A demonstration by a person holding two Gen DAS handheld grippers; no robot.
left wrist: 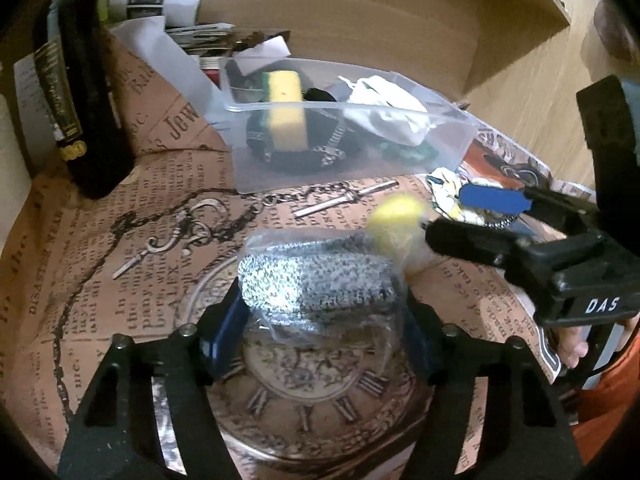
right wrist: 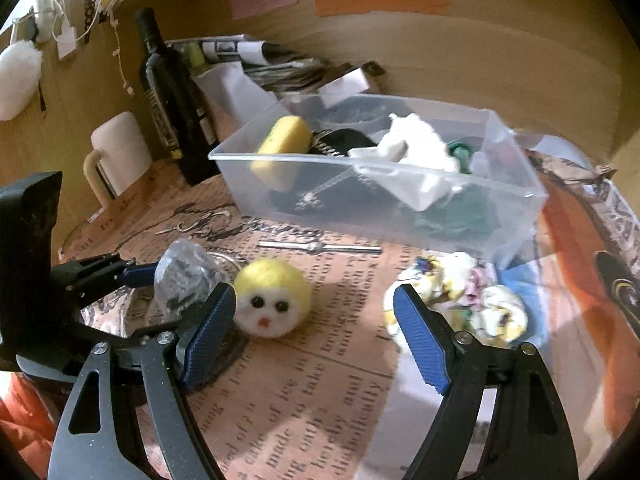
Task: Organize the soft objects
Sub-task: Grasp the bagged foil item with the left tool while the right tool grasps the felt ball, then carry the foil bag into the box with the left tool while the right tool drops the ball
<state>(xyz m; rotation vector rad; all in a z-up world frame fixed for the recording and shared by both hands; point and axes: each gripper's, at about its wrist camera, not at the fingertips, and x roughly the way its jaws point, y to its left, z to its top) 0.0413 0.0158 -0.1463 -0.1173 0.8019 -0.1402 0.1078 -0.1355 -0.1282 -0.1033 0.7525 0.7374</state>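
Left gripper low over newsprint-covered surface, clamped on speckled grey scourer in clear wrap. Right gripper spread wide, holding nothing, between yellow-and-white felt chick ball and floral fabric scrunchie. Beyond, clear plastic bin with yellow sponge, dark bottle behind.

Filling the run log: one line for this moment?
left gripper: shut on bagged scourer | right gripper: open, empty | yellow chick: on table | bin: holds sponge

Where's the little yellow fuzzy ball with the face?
The yellow fuzzy ball sits on the newspaper-print cloth, just beyond the open right gripper, beside the bagged scrubber the left gripper holds.
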